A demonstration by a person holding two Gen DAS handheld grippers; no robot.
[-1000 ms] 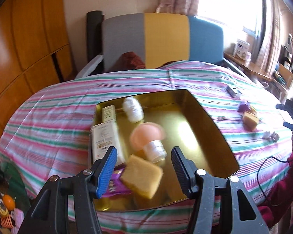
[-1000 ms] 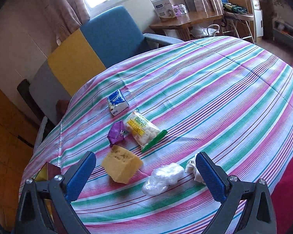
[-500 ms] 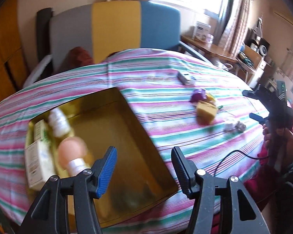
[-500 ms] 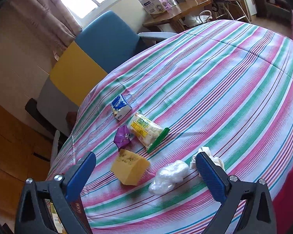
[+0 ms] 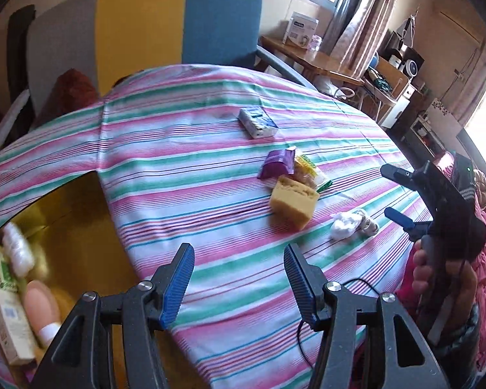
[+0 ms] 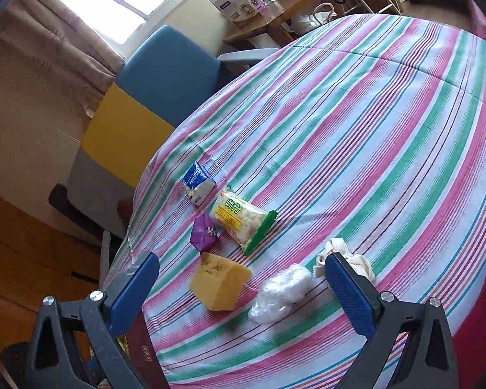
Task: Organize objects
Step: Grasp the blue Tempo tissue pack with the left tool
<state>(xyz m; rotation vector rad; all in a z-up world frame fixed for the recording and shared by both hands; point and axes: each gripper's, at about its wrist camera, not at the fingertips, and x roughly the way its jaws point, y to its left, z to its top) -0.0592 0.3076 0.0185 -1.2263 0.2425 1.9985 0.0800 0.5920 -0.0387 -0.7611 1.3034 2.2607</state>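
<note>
1. Left gripper [image 5: 238,282]: jaws about half open, nothing between the pads; it hangs over bare striped cloth [image 5: 178,168], the gold tin [image 5: 81,227] at its left.
2. Right gripper [image 6: 243,287]: jaws wide apart, gripping nothing. In its own view the cheese block [image 6: 219,282] and the white plastic wad [image 6: 280,293] lie on the cloth between the fingers, neither one touched. Seen from the left wrist, this gripper [image 5: 397,194] is held by a hand [image 5: 444,278] at the table's right edge.
3. Cheese block [image 5: 293,202]: a yellow wedge with a pitted top face, resting on the cloth, well apart from the tin.
4. Loose items around the block: a purple packet [image 6: 205,231] just behind it; a clear snack bag [image 6: 241,220] with a green edge beside the packet; a blue-and-white carton [image 6: 198,183] farther back; a cream fabric piece [image 6: 346,259] beside the wad, partly hidden by the right finger.
5. Tin contents, blurred: a white bundle [image 5: 16,253], two pale boxes [image 5: 6,321], a pink-capped object [image 5: 40,304].
6. Dark red booklet [image 6: 144,353]: at the table edge beside the right gripper's left finger.
7. Background: a grey, yellow and blue chair [image 5: 178,22] behind the table; a thin black cable [image 5: 340,295] on the cloth near the left gripper's right finger.
</note>
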